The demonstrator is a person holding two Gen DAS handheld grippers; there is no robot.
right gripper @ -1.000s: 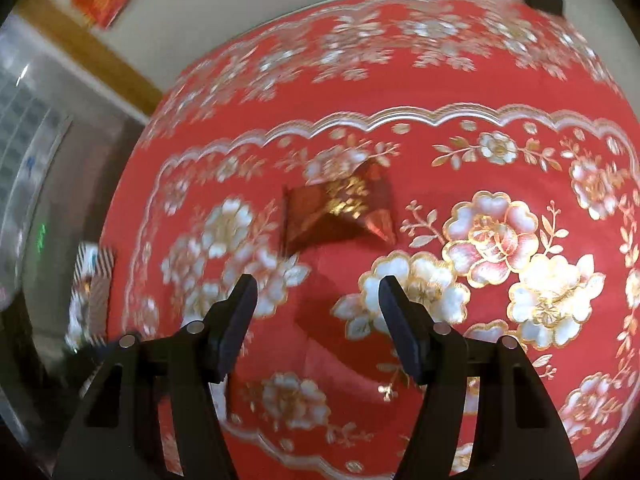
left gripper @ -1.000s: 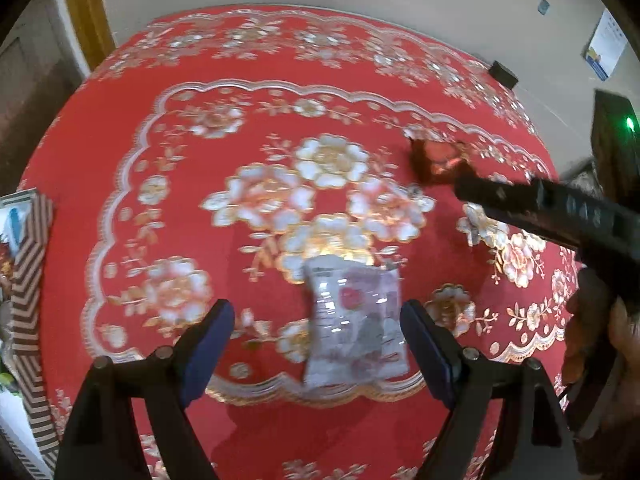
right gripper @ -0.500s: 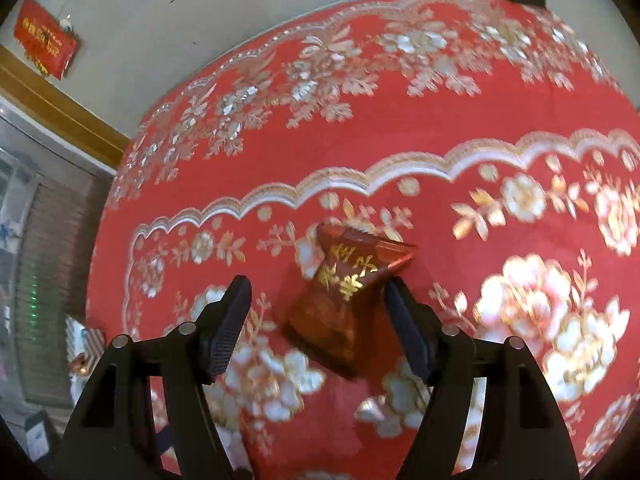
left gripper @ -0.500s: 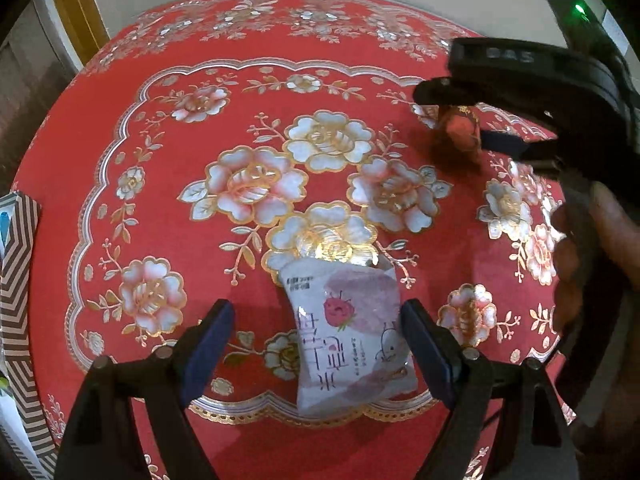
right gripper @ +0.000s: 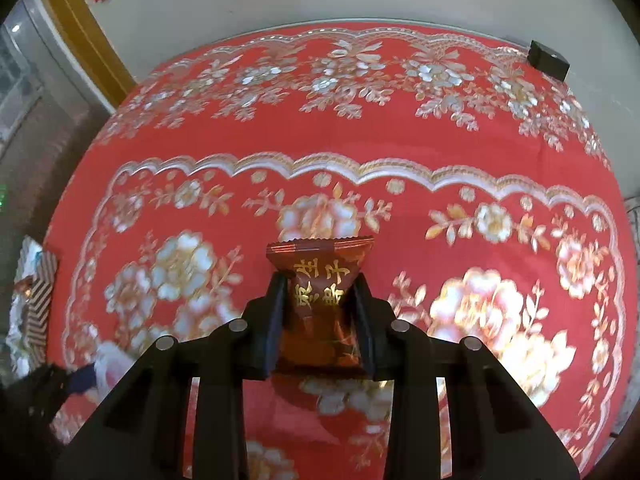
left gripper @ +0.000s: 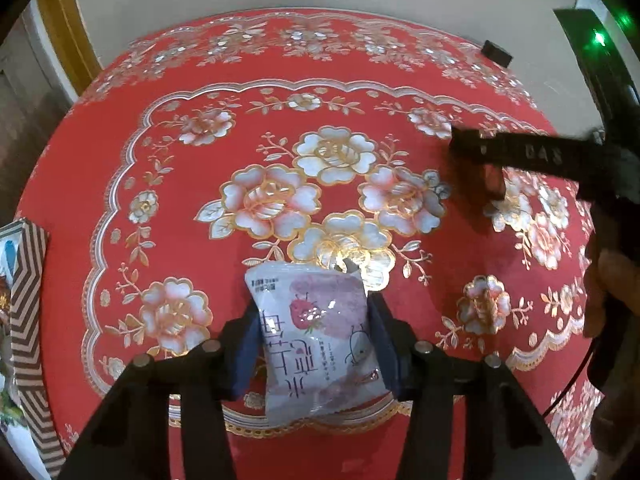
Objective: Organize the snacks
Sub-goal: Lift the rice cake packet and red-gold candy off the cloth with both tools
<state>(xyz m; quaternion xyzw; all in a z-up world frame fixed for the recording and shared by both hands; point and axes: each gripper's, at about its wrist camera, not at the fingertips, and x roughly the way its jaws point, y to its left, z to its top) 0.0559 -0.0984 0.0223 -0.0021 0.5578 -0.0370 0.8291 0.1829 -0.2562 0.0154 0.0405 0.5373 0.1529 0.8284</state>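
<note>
A white snack packet [left gripper: 312,304] with a strawberry picture lies on the red flowered tablecloth [left gripper: 160,208] near its front edge. My left gripper [left gripper: 314,344] is closing on it, and its blue pads press the packet's two sides. A dark red packet [right gripper: 320,256] with gold characters sits pinched between the black pads of my right gripper [right gripper: 320,320], whose jaws are closing too; the packet's top flares out above them. In the left wrist view, a black finger [left gripper: 520,152] of the right gripper reaches in from the right.
A striped box [left gripper: 28,320] holding other items stands at the table's left edge, also in the right wrist view as the striped box [right gripper: 36,292]. A small black block [right gripper: 548,60] sits at the far right rim. A hand [left gripper: 612,280] is at the right.
Both grippers have gone from wide open to closed onto their packets. The right gripper came over the red packet, which now stands between its pads. The left hand barely moved.
</note>
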